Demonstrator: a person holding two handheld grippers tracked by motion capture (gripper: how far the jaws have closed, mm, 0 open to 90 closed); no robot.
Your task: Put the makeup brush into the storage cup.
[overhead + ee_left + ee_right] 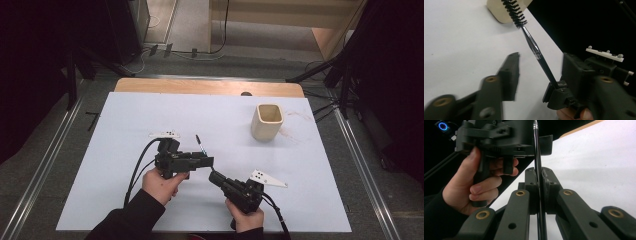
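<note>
A thin brush (200, 142) with a black handle, silver ferrule and black bristle head (515, 12) sticks up from my right gripper (214, 176), whose jaws are shut on its handle (537, 157). In the right gripper view the two pads (531, 185) press the handle from both sides. My left gripper (207, 161) is held level just above and left of it. In the left gripper view its jaws stand open on either side of the brush handle (534, 47), with gaps to both pads. A beige cup (267, 121) stands upright at the back right.
A white mat (150, 115) covers the table, with a wooden edge (200, 86) showing at the back. The person's left hand (474, 185) grips the left gripper's handle. Cables and dark stands lie on the floor around the table.
</note>
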